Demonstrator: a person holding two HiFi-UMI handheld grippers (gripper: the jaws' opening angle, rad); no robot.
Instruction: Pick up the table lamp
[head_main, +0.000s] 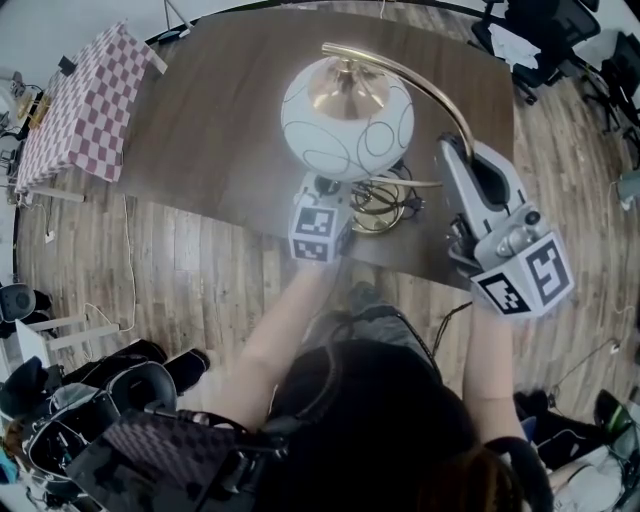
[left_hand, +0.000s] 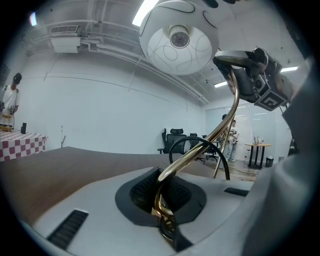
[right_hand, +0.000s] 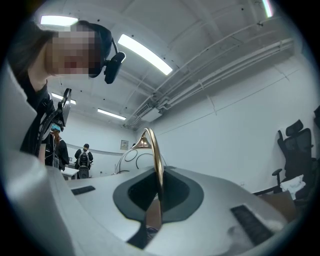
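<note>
Brass-stemmed and white-globed, one table lamp (head_main: 347, 118) is seen upright at the near edge of the table (head_main: 210, 120) in the head view, its stem arching up on the right and over. In the left gripper view, the left gripper (left_hand: 162, 216) is clamped shut on the lower stem. In the right gripper view, the right gripper (right_hand: 153, 210) is closed on the arch. Two grippers are counted.

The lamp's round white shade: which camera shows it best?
The head view: the shade shows whole from above, circle pattern and gold cap included. The left gripper view sees its underside. The right gripper view catches only a small part behind the gold arm.
</note>
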